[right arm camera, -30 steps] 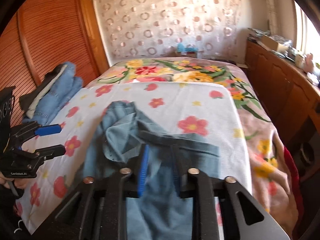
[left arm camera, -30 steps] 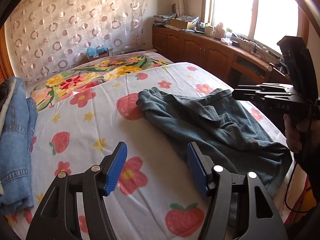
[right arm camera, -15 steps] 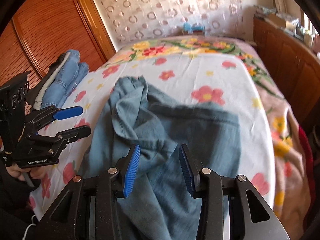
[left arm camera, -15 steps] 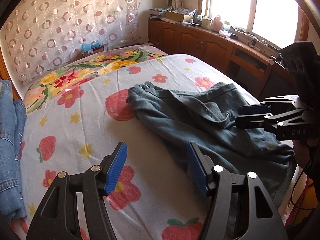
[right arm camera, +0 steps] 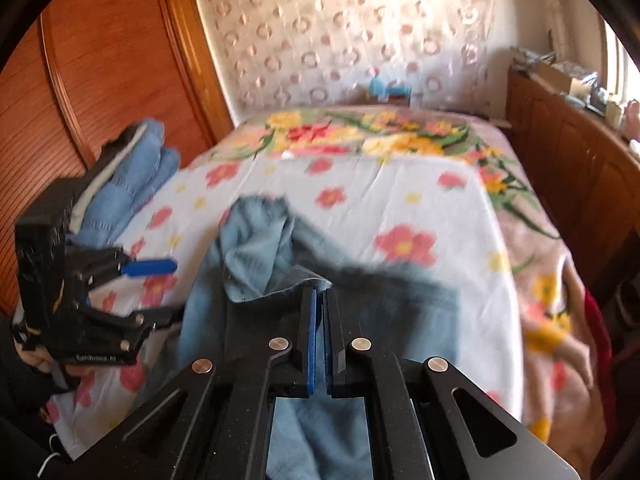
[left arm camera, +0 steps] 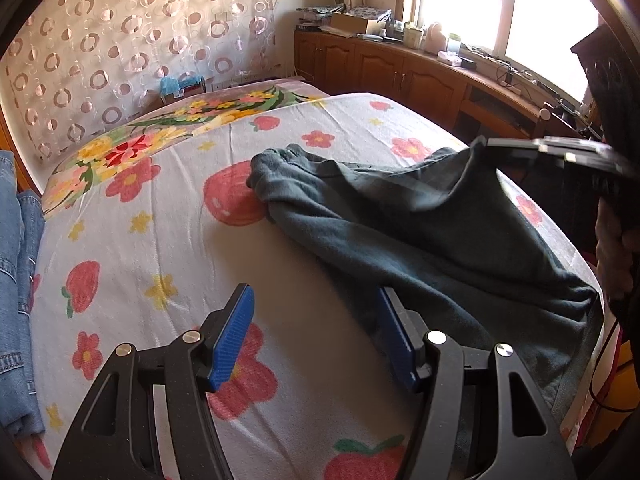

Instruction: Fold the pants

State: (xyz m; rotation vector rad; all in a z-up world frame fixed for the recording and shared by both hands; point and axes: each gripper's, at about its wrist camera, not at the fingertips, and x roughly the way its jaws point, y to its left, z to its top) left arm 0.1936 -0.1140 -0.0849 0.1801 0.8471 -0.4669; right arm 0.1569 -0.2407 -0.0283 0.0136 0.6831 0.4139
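The right tool [right arm camera: 319, 300] has just been closing and now stands pinched together on a fold of the pants [left arm camera: 420, 232], the blue pads nipping a hem-like edge at their tips. In the left wrist view that same tool [left arm camera: 490, 146] holds the cloth up in a peak off the bed [left arm camera: 168, 240], so the grip looks secure for now. The left tool [left arm camera: 316, 336] stands about half open with nothing between its pads; its right pad sits just beside the near edge of the pants, over bare sheet.

The pants lie crumpled across the right half of the bed, reaching from about its middle down to the near right corner, where some cloth hangs over the edge. One bunched end points toward the middle of the bed.

The fabric looks like soft, fairly thick, washed cotton: limp, not slippery, and moderate in weight. It should drape and sag from any single grip, and layers may drag along with it. A thicker seamed edge, such as the waistband or a leg hem, seems the best place to hold, with the two tools well apart so the cloth spreads flat. Which end is the waistband cannot be told.

A stack of blue denim [left arm camera: 16, 280] sits at the far left edge of the bed, well apart.
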